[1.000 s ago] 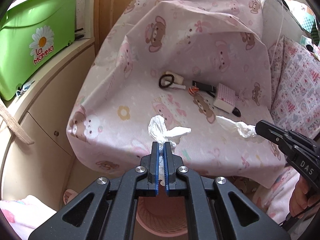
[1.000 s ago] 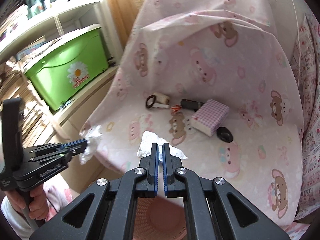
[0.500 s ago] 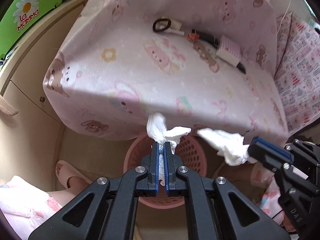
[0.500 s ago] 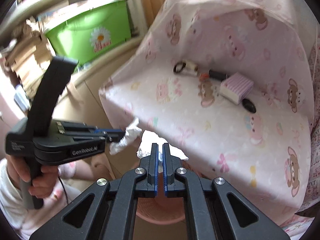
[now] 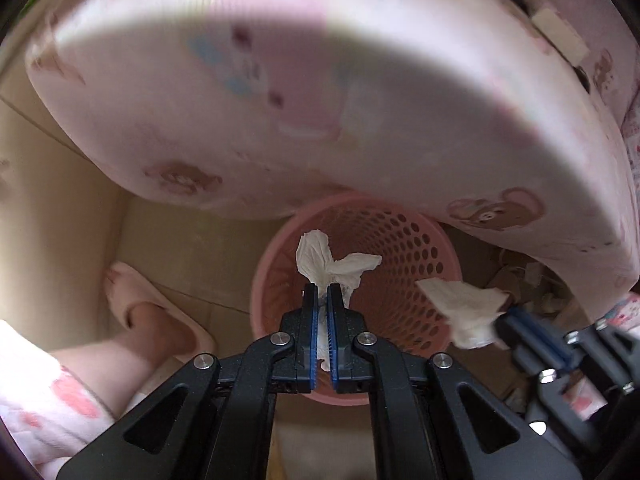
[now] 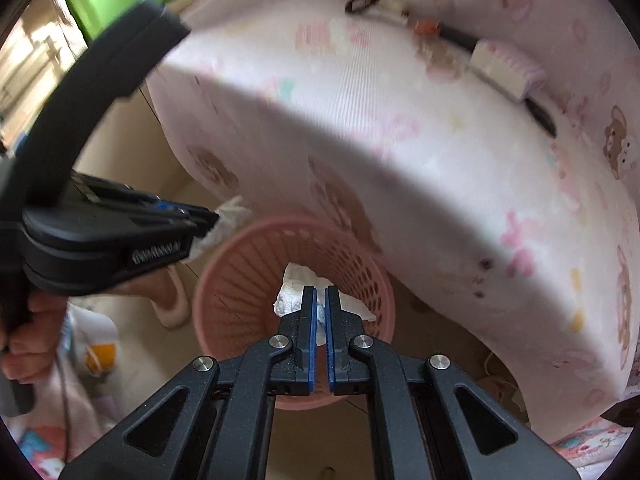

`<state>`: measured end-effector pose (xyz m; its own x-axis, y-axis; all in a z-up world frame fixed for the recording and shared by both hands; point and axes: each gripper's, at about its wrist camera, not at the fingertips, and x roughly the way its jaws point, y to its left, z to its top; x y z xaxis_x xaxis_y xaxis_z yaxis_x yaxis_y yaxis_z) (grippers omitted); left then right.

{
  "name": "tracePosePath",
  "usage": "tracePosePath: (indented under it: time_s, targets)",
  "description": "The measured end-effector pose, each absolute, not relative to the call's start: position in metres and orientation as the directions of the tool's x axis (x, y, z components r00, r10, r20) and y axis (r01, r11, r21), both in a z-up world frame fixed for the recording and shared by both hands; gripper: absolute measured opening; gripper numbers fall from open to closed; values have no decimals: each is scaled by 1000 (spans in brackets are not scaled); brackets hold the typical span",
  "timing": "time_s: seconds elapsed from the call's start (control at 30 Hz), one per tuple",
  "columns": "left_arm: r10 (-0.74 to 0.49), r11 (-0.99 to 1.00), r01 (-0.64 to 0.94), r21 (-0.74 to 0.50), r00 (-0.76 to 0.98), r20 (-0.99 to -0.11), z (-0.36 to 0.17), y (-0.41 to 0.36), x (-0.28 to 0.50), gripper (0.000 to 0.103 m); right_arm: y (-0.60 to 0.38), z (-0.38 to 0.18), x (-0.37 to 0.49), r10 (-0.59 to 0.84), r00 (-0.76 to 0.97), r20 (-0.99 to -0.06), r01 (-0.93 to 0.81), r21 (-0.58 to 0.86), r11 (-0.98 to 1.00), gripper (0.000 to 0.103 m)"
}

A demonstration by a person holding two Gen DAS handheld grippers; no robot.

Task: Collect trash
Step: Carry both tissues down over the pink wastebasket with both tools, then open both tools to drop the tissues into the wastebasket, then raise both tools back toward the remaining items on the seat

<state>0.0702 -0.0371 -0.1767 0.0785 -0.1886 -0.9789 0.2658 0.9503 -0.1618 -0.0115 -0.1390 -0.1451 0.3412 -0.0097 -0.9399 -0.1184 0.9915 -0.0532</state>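
Tissues (image 5: 334, 266), white, crumpled, above basket (image 5: 416, 256)

The right claw (image 6: 320, 292) is clamped on a crumpled white tissue (image 6: 294, 294) above the pink basket (image 6: 240, 256) on the floor, under the bed's (image 6: 400, 120) near edge — the left claw (image 6: 210, 220) pinches another tissue (image 6: 232, 214), seemingly beside the rim.

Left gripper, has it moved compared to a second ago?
Yes. The left gripper, shut on its tissue, has dropped from over the bed to above the pink basket.
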Motion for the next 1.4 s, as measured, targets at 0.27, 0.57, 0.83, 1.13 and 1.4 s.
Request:
tracePosePath:
  time_s: [0.27, 0.57, 0.83, 1.13, 1.4]
  targets:
    - [-157, 960, 232, -159, -28, -987, -217, -35, 72, 4, -136, -183, -2, -44, 272, -961, -130, -82, 988, 5]
    - [-140, 957, 244, -156, -83, -987, -239, -38, 71, 5, -137, -204, -5, -72, 218, -973, -148, -106, 983, 5]
    - [-115, 960, 251, -125, -54, -992, -237, -38, 73, 28, -140, -205, -4, -42, 227, -973, -116, -69, 991, 53]
    - [-75, 963, 264, -48, 94, -993, -203, -29, 78, 36, -148, -194, -3, -46, 260, -964, -81, -70, 994, 57]
    - [-93, 959, 283, 3, 326, -941, -140, -20, 71, 49, -157, -145, -10, -35, 400, -916, -31, -52, 998, 58]
